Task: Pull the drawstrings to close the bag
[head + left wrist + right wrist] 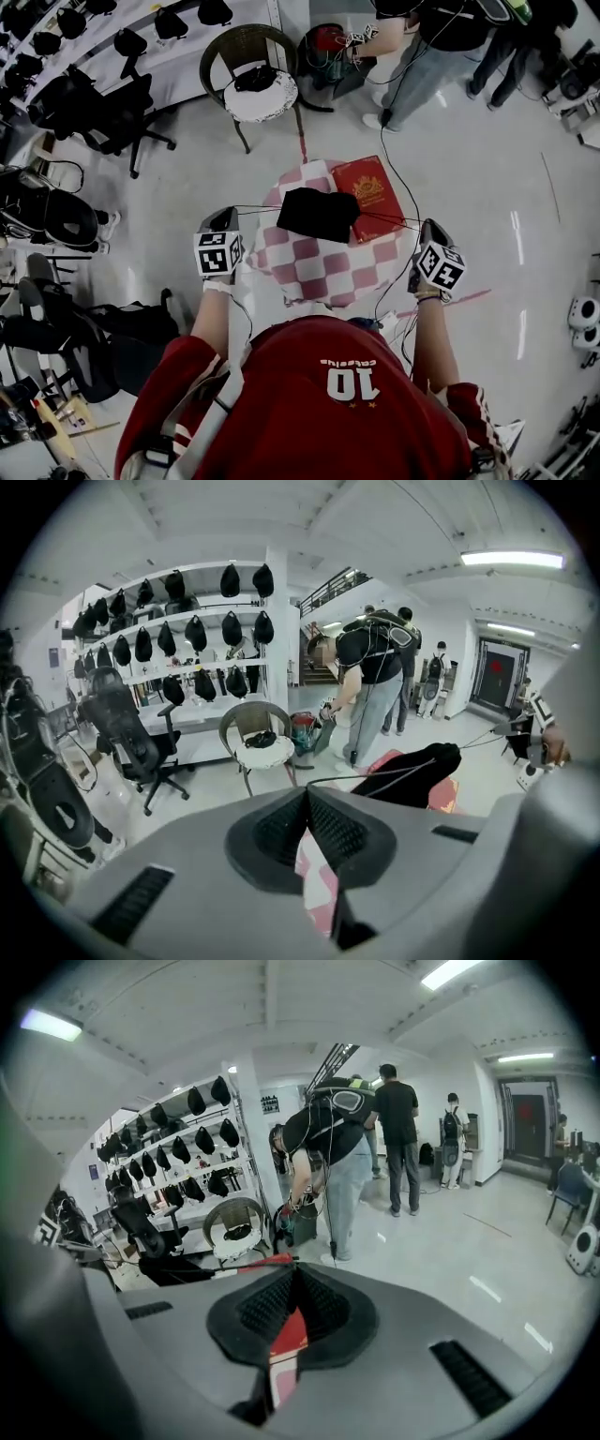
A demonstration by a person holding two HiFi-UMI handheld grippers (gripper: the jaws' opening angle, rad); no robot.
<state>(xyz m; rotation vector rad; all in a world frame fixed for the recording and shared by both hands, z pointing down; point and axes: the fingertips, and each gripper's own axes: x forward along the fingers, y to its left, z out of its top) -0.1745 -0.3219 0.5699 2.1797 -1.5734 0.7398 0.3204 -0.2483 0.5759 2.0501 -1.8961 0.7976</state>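
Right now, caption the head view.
Left gripper and right gripper pull the drawstrings of a black bag apart over a checkered table with a red book.

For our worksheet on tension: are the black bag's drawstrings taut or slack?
Taut: the drawstrings run in straight lines from the black bag to the left gripper and right gripper.

Matt black cloth bag [317, 214], checked tablecloth [314, 274], glossy floor [487, 169]
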